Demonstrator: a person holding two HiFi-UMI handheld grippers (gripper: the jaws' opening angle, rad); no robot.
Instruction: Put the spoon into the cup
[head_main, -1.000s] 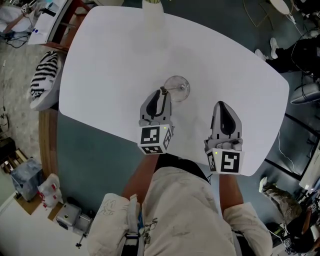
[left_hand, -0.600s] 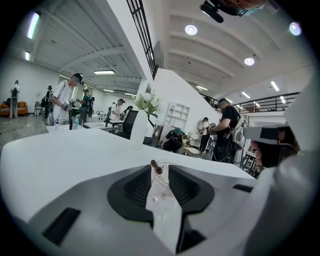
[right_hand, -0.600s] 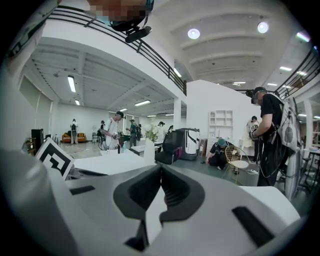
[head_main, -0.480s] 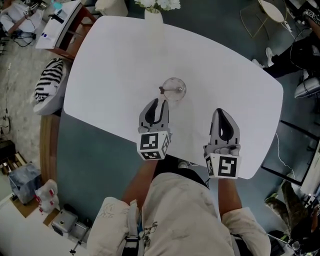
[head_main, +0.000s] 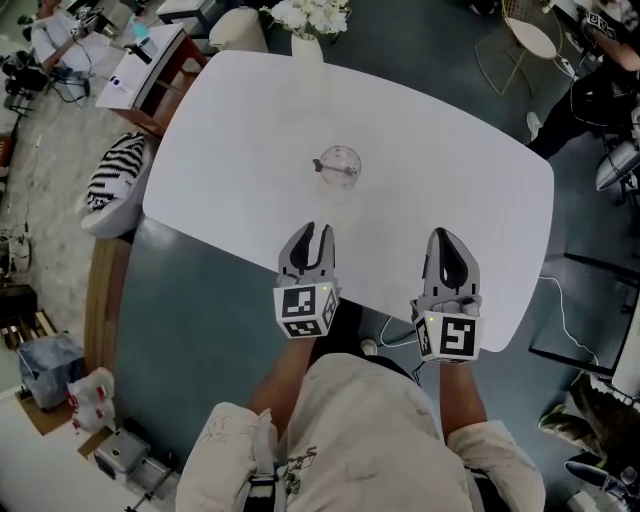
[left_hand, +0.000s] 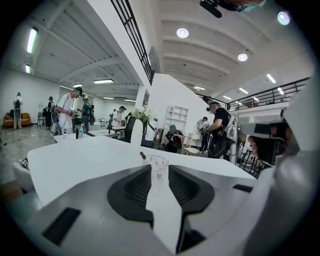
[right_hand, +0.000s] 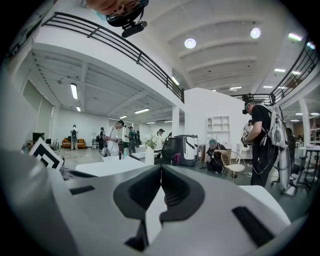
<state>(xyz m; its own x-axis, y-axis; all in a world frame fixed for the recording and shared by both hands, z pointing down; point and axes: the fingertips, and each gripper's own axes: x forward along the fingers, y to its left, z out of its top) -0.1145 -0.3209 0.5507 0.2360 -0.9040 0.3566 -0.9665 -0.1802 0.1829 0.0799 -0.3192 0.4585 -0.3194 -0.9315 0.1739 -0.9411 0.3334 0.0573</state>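
The spoon (head_main: 337, 168) sits in the clear cup (head_main: 338, 158) mid-way across the white table (head_main: 230, 130). Its long axis runs left to right, and the handle leans out over the cup's left rim. At the near edge, well apart from the cup, the left gripper (head_main: 313, 232) has its jaws parted and empty, and the right gripper (head_main: 441, 236) has its jaws pressed together.

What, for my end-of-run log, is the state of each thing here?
Clear glass cup: upright on the white table, spoon inside.
Dark-handled spoon: in the cup, handle leaning over the rim.
Left gripper: open, empty, short of the cup.
Right gripper: shut, empty.
White vase of flowers: upright at the table's far edge.
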